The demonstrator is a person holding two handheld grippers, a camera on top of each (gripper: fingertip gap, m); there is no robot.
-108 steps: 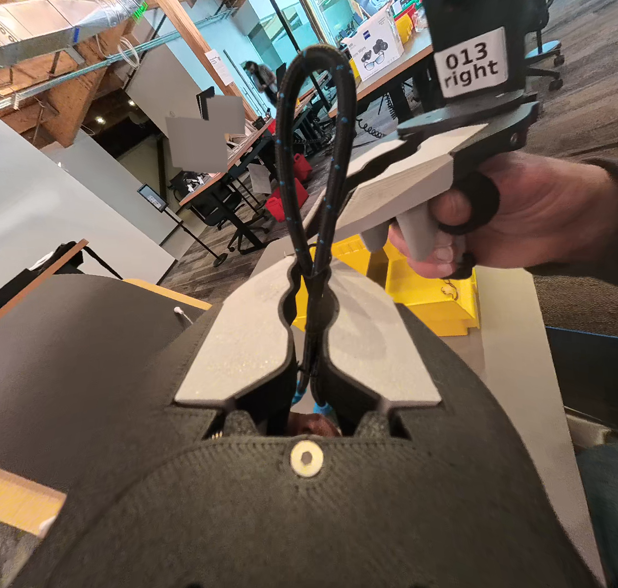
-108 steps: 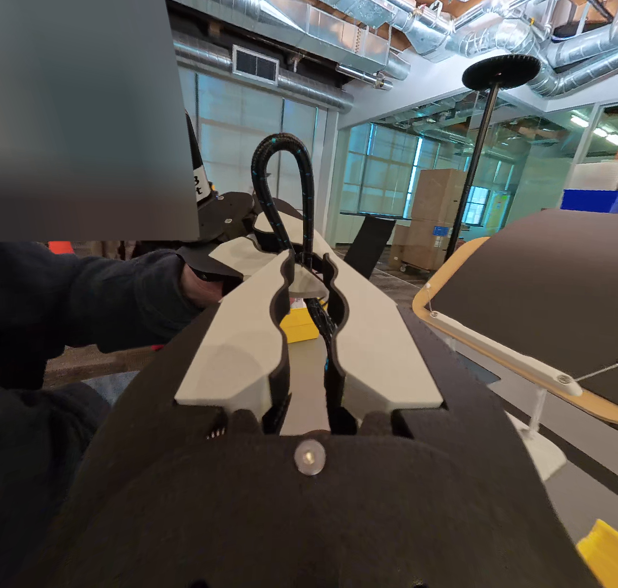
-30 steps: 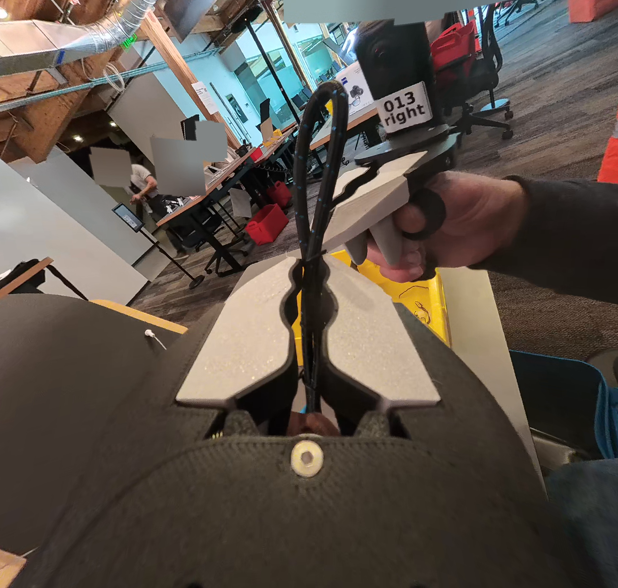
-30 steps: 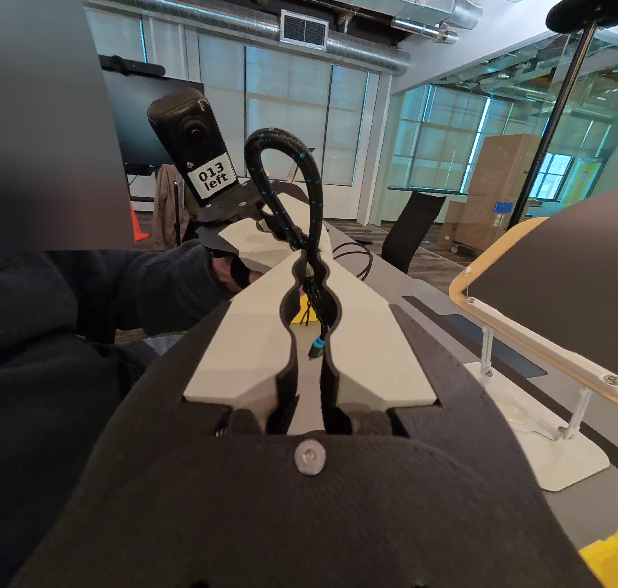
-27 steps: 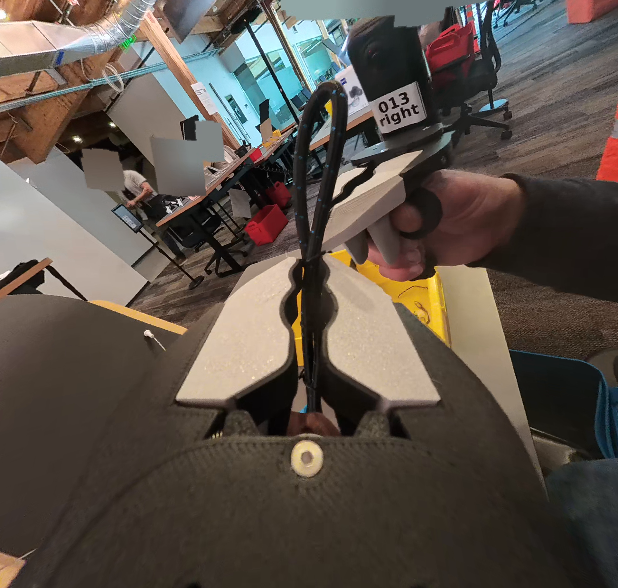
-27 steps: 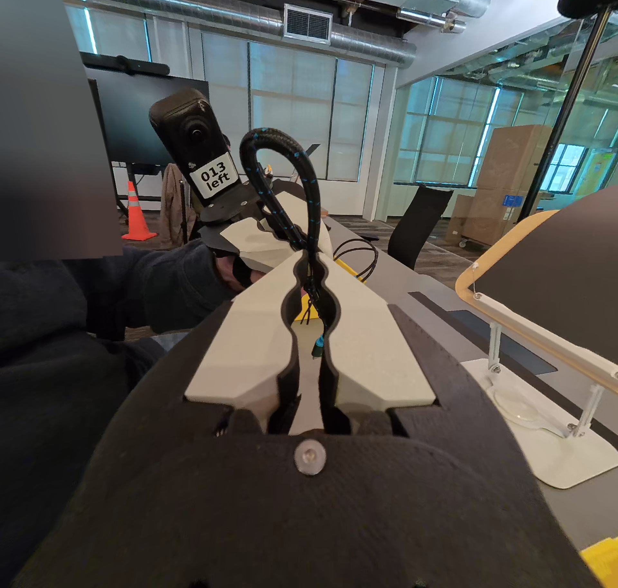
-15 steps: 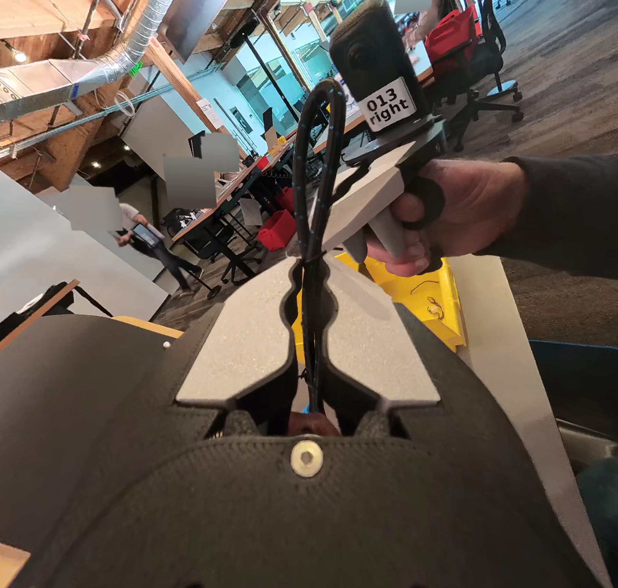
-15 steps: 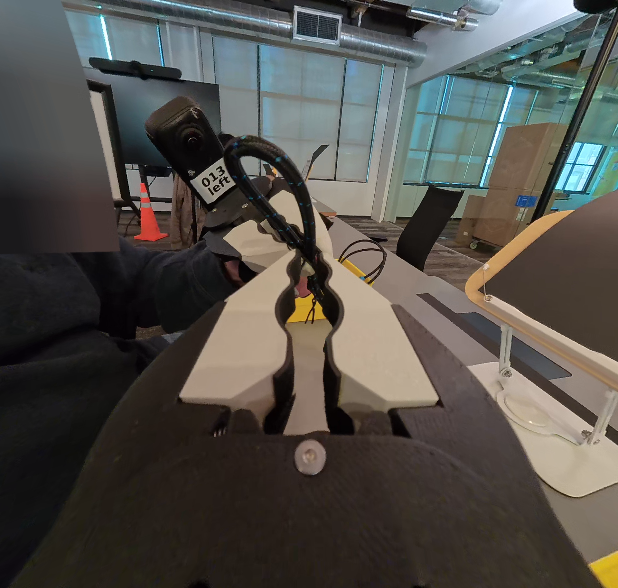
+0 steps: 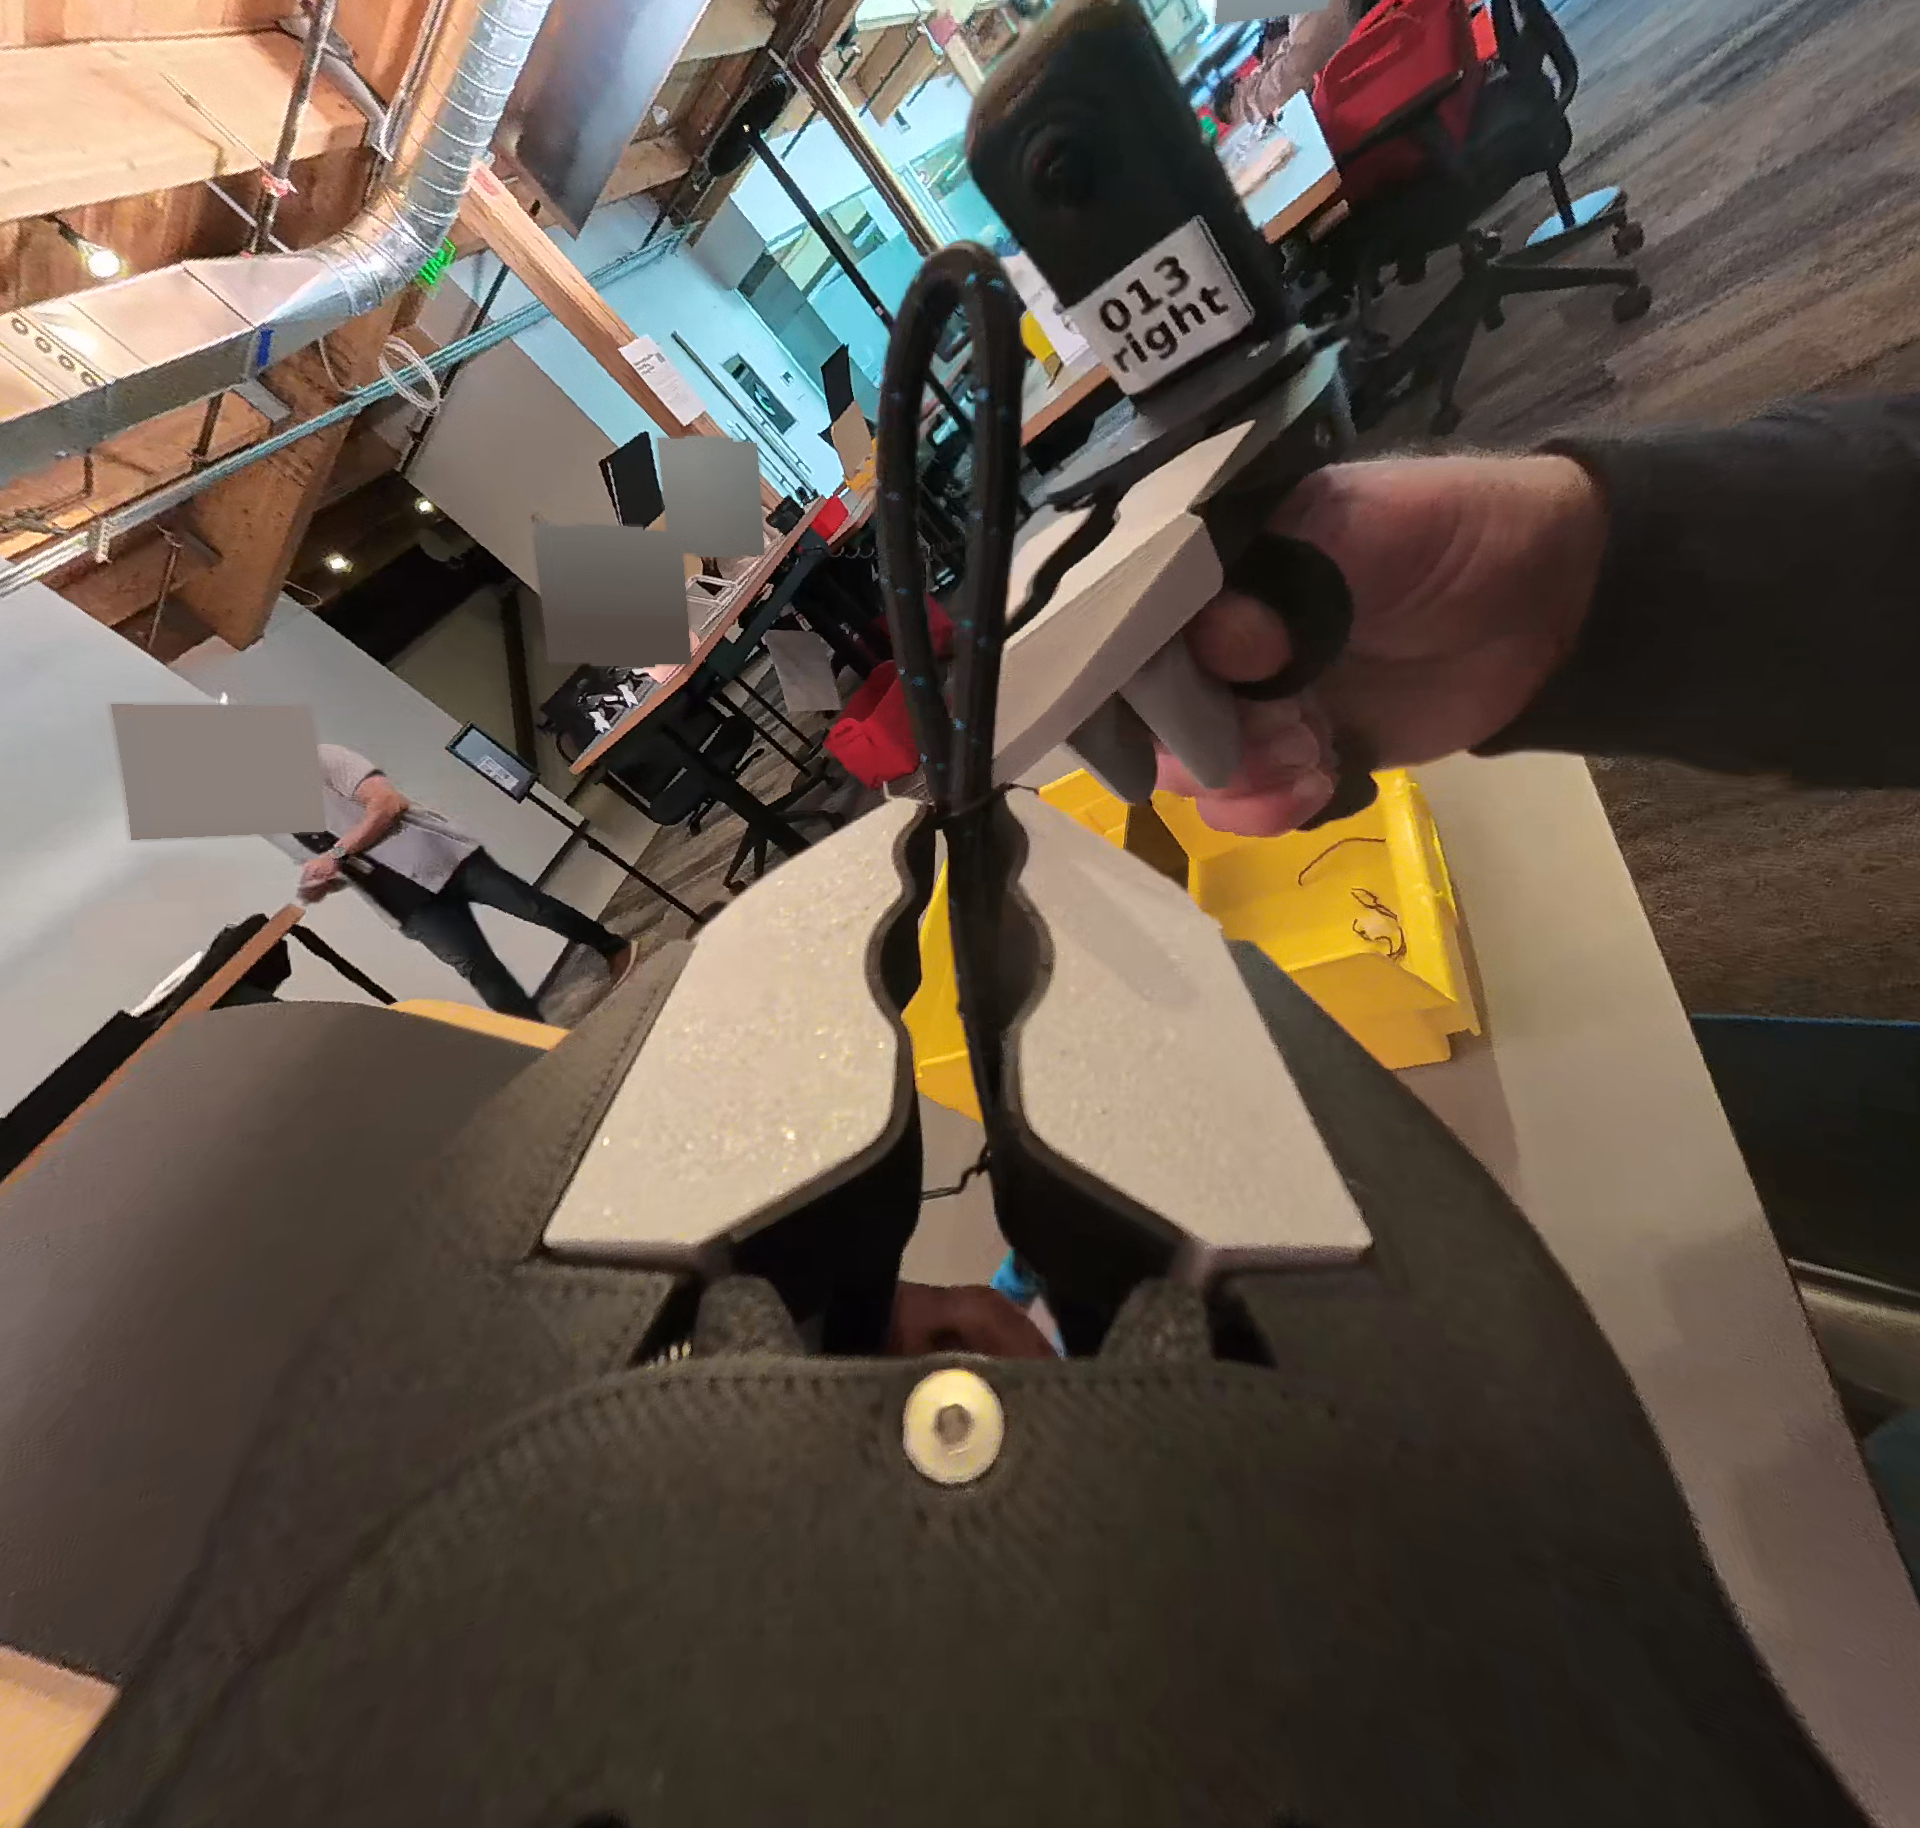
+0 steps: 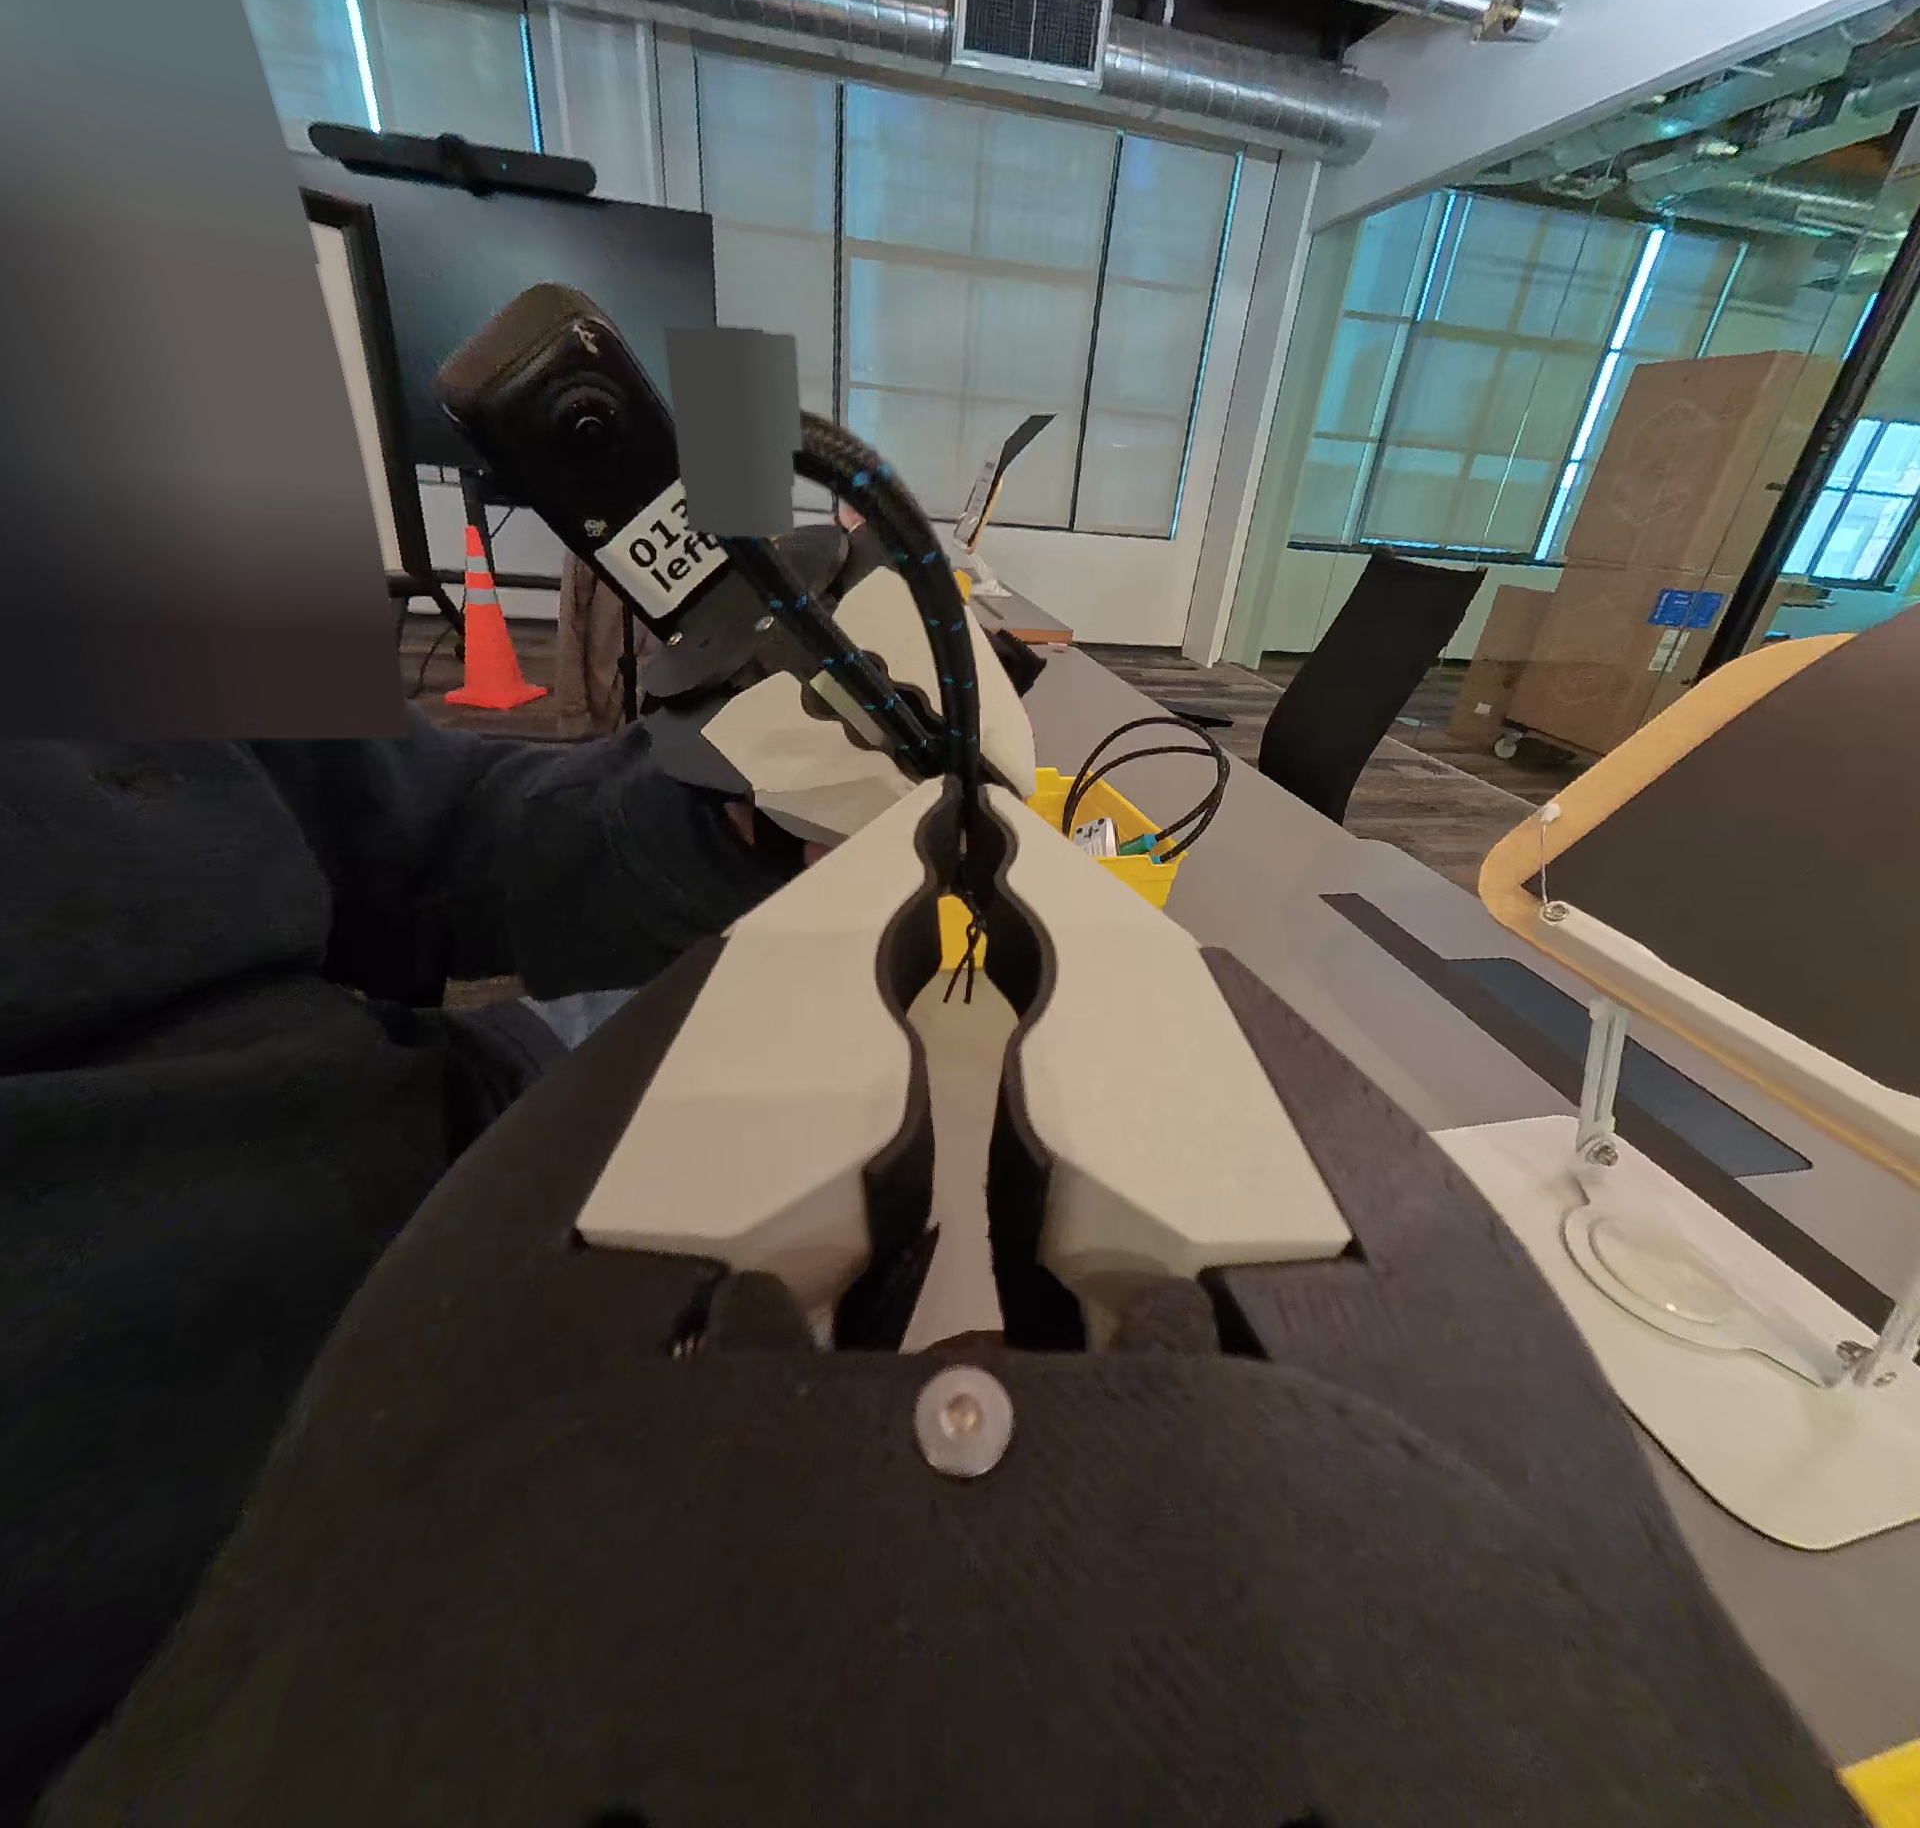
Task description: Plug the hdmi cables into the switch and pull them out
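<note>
left gripper (image 9: 961, 828) clamped on looped black cable (image 9: 940, 531); right gripper (image 10: 961, 802) tips pinching thin tie (image 10: 966, 957) on same loop, above yellow bin (image 9: 1340, 937).

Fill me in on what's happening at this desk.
A person holds a gripper in each hand, and both are pinched on one looped black cable. The left gripper clamps the bundle near its twist tie, and the right gripper nips it at the same spot. A yellow bin sits on the desk below. No switch is visible.

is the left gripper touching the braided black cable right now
Touching. The left wrist view shows the left gripper with its fingers pinching the cable at the tips.
</note>
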